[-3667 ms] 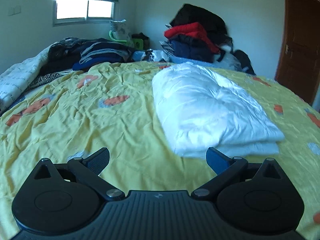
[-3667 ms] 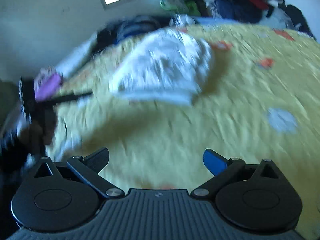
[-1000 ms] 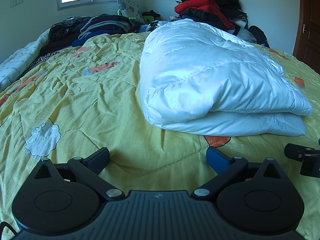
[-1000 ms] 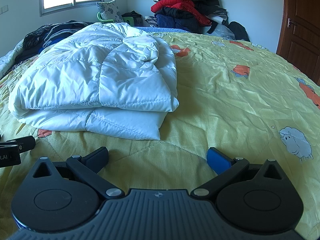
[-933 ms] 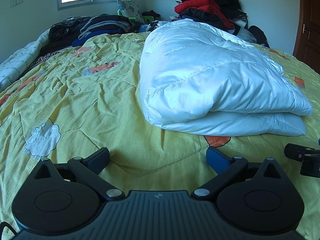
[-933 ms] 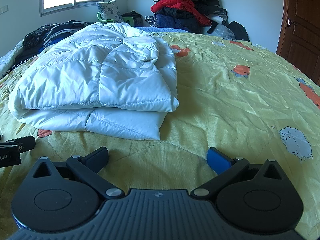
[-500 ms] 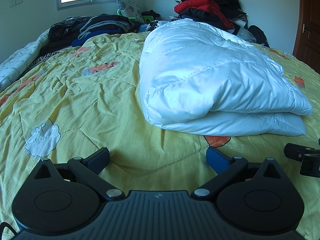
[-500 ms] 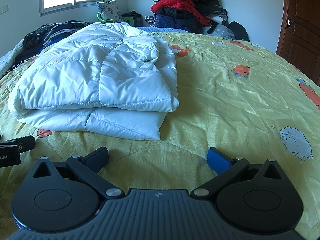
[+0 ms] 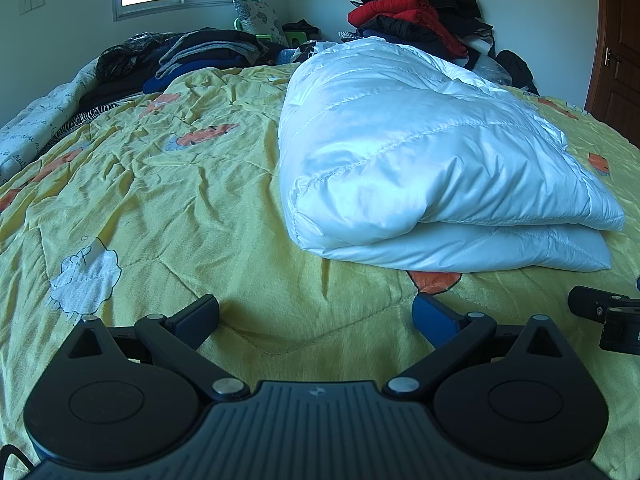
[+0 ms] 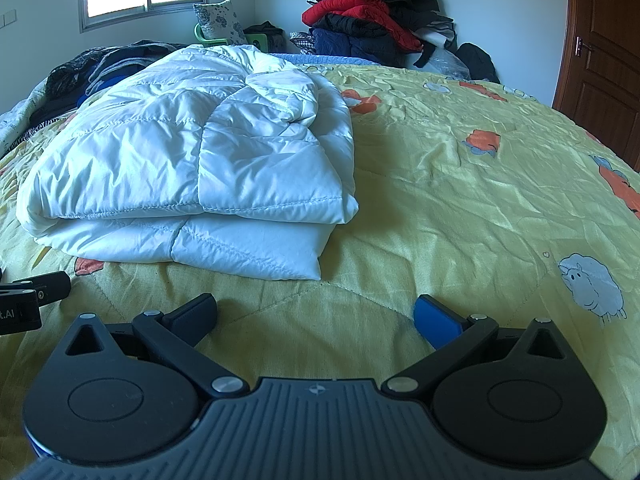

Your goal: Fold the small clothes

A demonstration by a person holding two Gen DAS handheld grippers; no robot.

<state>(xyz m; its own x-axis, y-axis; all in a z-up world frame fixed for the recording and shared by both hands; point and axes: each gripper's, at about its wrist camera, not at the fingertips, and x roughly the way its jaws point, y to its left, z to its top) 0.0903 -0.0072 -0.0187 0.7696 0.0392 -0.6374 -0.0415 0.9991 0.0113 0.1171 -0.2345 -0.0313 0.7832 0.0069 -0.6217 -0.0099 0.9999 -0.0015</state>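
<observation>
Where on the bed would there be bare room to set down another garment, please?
Two free patches of yellow bedspread: one left of the folded white jacket, reaching towards the dark clothes heap by the window, and a wider one right of the jacket, towards the door. The far edge is crowded with the red and black pile. Both grippers, left gripper and right gripper, rest open on the near strip.

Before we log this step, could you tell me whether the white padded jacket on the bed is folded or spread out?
Folded: the white padded jacket lies doubled on the yellow bedspread, with stacked layers at its near edge.
</observation>
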